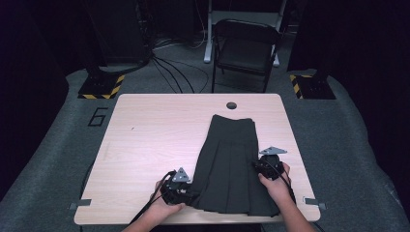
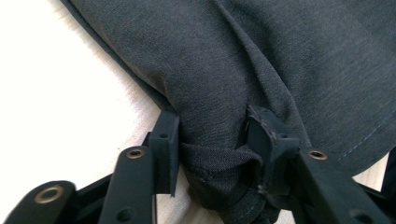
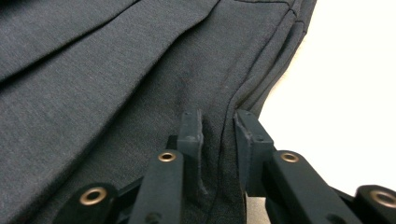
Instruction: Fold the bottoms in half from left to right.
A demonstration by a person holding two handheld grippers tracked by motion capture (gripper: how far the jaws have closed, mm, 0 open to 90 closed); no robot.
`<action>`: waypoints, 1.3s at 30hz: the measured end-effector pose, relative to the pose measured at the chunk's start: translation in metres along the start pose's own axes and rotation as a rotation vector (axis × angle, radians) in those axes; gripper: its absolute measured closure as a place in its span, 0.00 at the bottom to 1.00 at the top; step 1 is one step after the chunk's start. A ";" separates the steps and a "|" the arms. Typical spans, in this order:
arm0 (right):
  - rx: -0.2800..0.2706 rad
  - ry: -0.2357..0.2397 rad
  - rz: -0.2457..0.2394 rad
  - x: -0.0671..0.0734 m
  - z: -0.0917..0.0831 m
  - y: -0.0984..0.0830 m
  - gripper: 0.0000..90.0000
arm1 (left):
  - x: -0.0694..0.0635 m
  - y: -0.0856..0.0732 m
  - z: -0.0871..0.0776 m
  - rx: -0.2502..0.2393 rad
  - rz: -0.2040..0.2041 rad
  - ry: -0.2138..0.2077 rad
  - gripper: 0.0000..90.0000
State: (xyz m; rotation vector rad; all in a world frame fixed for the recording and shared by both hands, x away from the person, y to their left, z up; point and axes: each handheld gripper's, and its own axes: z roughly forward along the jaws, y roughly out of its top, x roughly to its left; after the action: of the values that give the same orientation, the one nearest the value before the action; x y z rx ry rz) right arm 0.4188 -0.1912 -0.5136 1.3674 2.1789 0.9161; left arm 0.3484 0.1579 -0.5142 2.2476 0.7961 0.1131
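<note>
A dark grey pleated skirt (image 1: 229, 159) lies flat on the right half of the light wooden table (image 1: 154, 140), waistband toward the far side and hem at the near edge. My left gripper (image 1: 186, 195) sits at the hem's left corner; in the left gripper view (image 2: 212, 140) its jaws squeeze a bunched fold of the skirt (image 2: 233, 56). At the skirt's right edge, my right gripper (image 1: 261, 166) has its jaws nearly together in the right gripper view (image 3: 219, 126), pinching the edge fold of the skirt (image 3: 93, 93).
A round cable hole (image 1: 231, 105) sits near the table's far edge. Beyond the table stand a dark folding chair (image 1: 246, 48), floor cables and two stands with yellow-black striped bases (image 1: 101, 86). Bare tabletop spreads to the left of the skirt.
</note>
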 end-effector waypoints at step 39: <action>-0.204 0.113 -0.149 0.089 -0.018 0.065 0.91 | 0.011 -0.035 -0.119 -0.076 -0.009 0.179 0.81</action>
State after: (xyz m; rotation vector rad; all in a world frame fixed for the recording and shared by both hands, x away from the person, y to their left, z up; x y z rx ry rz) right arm 0.4094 -0.0967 -0.4541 1.0664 2.1660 1.1468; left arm 0.3028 0.2567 -0.4531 2.1833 0.8805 0.3391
